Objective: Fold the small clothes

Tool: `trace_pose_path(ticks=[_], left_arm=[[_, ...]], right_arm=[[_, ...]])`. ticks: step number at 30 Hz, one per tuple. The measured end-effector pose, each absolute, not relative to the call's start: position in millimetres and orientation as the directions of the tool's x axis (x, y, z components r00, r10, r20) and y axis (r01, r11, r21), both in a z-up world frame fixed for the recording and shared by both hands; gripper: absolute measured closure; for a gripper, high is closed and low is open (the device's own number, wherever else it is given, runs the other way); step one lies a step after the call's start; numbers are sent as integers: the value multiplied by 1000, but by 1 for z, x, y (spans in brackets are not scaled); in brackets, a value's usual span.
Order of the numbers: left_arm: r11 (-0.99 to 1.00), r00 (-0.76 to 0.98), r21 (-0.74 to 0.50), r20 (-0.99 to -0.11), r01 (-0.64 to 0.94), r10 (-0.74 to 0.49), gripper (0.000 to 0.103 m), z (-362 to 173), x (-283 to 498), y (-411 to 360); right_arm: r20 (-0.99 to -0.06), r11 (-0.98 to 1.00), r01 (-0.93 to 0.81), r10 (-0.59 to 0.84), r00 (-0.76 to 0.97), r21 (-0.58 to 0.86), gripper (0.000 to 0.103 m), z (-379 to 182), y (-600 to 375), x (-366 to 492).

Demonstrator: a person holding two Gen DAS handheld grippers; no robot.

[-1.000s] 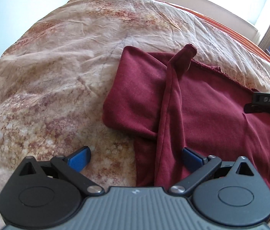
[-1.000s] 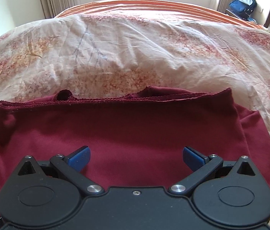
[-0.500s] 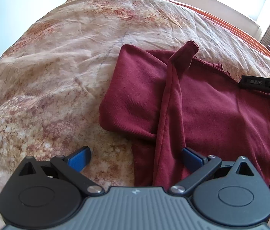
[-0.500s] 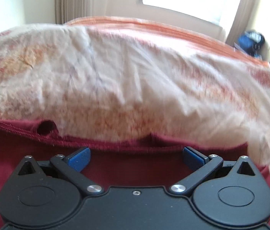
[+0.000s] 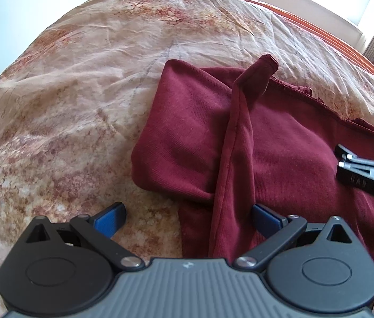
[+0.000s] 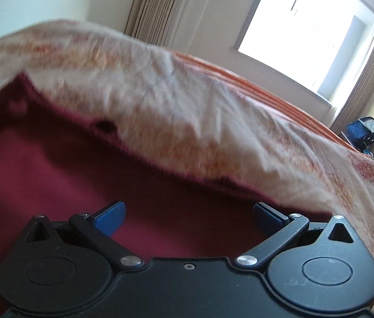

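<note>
Lying on a wrinkled cream bedspread with a rust-coloured mottled print [image 5: 86, 100]: one dark red knit garment [image 5: 293, 143], partly folded, its left portion doubled over into a rounded flap, with a long narrow strip of the same cloth, a sleeve or folded edge, running from near to far across its middle. Stitched hem along the far edge.

Left gripper [image 5: 188, 216]: black body with blue finger pads, jaws wide apart, holding nothing. Left pad [image 5: 110, 216] over bare bedspread; right pad [image 5: 267, 218] just beside the narrow strip at the garment's near-left corner. Whether either pad touches the cloth cannot be told. Pose: low, angled down toward the bed.

Right gripper [image 6: 188, 214]: black body, blue pads, jaws wide apart, empty. Both pads over the red fabric, close to its far hem. Pose: rolled to one side and pitched up, so the bed's edge slants across its view; that picture is motion-blurred. In the left wrist view its black and metal front shows at the right, over the garment's right part.

Background, far: an orange bed edge [image 6: 266, 90], beige pleated curtains [image 6: 155, 5], a bright window [image 6: 303, 31], a dark blue bag [image 6: 364, 129] on the floor at far right.
</note>
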State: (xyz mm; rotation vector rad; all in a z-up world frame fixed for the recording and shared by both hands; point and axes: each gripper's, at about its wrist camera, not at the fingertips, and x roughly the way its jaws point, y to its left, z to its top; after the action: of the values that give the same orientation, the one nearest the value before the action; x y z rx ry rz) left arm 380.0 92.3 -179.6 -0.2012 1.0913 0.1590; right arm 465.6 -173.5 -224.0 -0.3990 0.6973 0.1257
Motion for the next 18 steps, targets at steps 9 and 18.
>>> trace_pose_path(ticks=[9, 18], left_arm=[[972, 431, -77, -902, -223, 28, 0, -181, 384, 93], [975, 425, -65, -905, -213, 32, 0, -184, 384, 92]], right_arm=[[-618, 903, -240, -34, 786, -356, 1, -220, -174, 418], [-577, 888, -204, -81, 813, -411, 1, -223, -176, 345]])
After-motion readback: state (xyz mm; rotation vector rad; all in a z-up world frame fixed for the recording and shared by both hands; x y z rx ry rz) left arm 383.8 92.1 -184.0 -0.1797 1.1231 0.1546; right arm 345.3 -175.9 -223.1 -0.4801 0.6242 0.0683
